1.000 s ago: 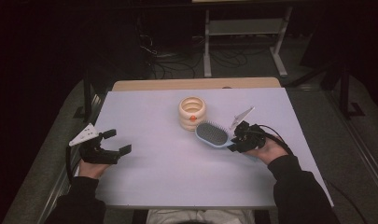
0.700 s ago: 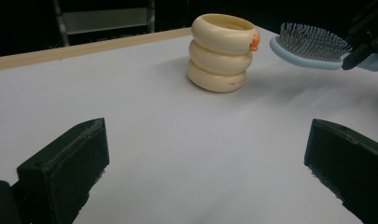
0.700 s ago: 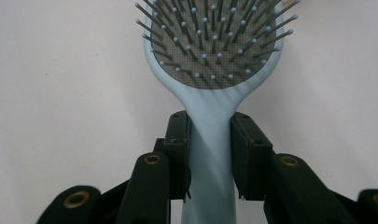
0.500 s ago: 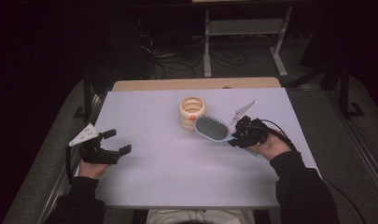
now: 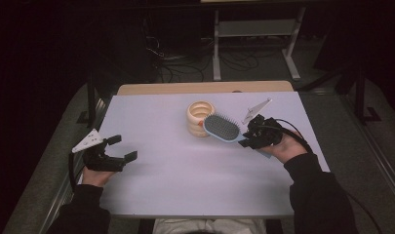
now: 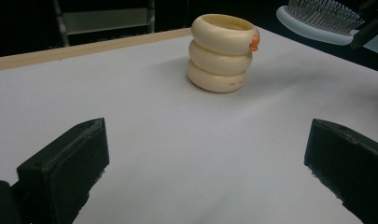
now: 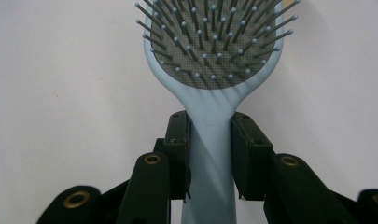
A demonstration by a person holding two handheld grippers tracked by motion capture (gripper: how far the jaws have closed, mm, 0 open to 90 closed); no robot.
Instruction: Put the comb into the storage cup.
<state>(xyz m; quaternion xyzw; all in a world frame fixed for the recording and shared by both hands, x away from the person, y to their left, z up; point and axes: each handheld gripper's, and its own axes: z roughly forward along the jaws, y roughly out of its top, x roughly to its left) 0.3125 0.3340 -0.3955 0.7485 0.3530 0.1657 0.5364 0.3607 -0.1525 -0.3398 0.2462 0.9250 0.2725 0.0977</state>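
My right gripper (image 5: 249, 138) (image 7: 210, 149) is shut on the handle of a light blue hairbrush (image 5: 222, 128) (image 7: 213, 51), bristles up. The brush is held off the table, its head hanging beside and partly in front of a cream ribbed cup (image 5: 200, 118) (image 6: 220, 52) that stands upright at mid-table. From the left gripper view the brush head (image 6: 319, 21) hangs at the top right, above the table. My left gripper (image 5: 123, 147) (image 6: 200, 172) rests at the table's left edge, open, its jaws wide apart with nothing between them.
The white table top (image 5: 185, 180) has a wooden strip along its far edge (image 5: 205, 87). A metal shelf frame (image 5: 256, 41) and cables lie on the dark floor beyond.
My right gripper has lifted the hairbrush off the table and carried it toward the cup. The left gripper has stayed put.
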